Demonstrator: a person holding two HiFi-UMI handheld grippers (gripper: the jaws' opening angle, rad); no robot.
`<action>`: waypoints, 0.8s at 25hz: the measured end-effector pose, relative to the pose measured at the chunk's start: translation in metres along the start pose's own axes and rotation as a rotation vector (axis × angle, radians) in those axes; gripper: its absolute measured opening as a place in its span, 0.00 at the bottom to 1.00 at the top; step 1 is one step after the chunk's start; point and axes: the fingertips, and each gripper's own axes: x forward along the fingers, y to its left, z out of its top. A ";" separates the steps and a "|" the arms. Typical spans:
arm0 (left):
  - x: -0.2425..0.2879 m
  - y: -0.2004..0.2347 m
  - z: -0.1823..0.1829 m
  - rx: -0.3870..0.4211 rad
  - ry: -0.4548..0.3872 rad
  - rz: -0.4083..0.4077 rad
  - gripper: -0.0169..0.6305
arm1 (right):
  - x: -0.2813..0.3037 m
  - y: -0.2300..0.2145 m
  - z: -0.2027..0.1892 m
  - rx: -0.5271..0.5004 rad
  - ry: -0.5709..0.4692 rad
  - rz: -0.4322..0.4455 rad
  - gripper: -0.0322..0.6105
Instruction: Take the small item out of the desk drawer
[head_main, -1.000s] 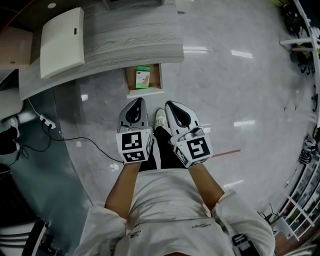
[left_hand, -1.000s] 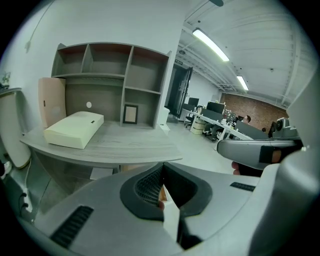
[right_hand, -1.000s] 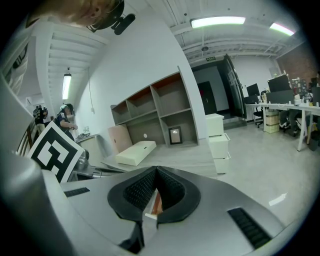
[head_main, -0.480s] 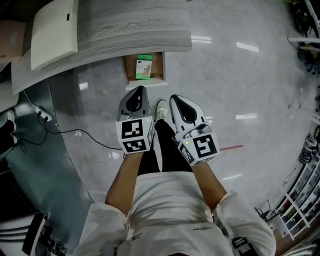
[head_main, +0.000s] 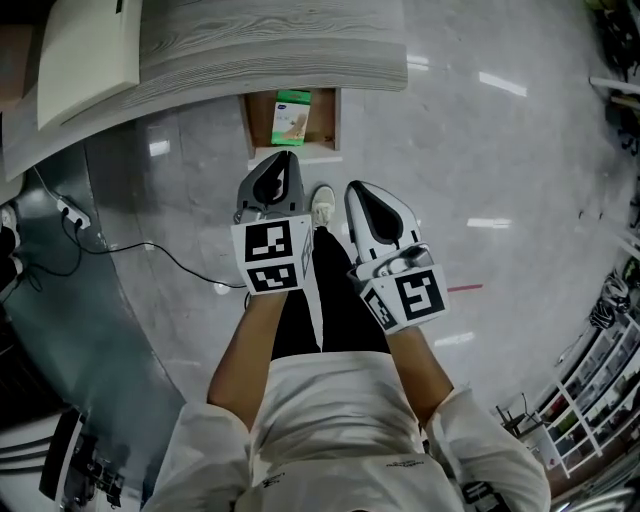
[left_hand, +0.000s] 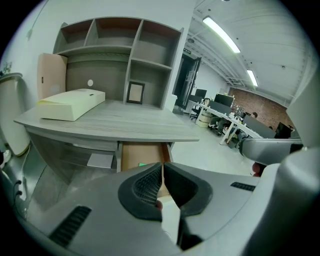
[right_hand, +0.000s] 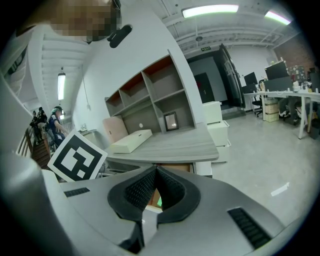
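Note:
The grey wooden desk (head_main: 260, 50) has its drawer (head_main: 262, 125) pulled open under the front edge. Inside lies a small green and beige box (head_main: 292, 112). Both grippers hang side by side above the floor, short of the drawer. My left gripper (head_main: 287, 156) is shut and empty, its tip just before the drawer's front. In the left gripper view the left gripper (left_hand: 162, 165) points at the drawer (left_hand: 142, 154), and a green sliver of the box (left_hand: 143, 164) shows. My right gripper (head_main: 353, 188) is shut and empty too, slightly further back. The right gripper (right_hand: 155, 168) faces the desk.
A flat white box (head_main: 85, 55) lies on the desktop, with shelving (left_hand: 125, 50) behind it. A power strip (head_main: 65, 210) and black cable (head_main: 170, 258) run over the floor at left. The person's shoe (head_main: 322, 205) is between the grippers. A white pedestal (right_hand: 215, 132) stands right of the desk.
Both grippers and the person have moved forward toward the desk, so the open drawer now sits close to the left gripper's tip. Both grippers stay shut.

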 end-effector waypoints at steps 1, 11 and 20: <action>0.005 0.002 -0.002 0.001 0.005 0.000 0.05 | 0.003 -0.002 -0.002 0.002 0.003 0.000 0.10; 0.048 0.017 -0.021 -0.012 0.033 0.000 0.17 | 0.024 -0.012 -0.031 0.036 0.042 -0.003 0.10; 0.084 0.025 -0.045 0.002 0.089 0.017 0.31 | 0.040 -0.018 -0.051 0.048 0.067 0.009 0.10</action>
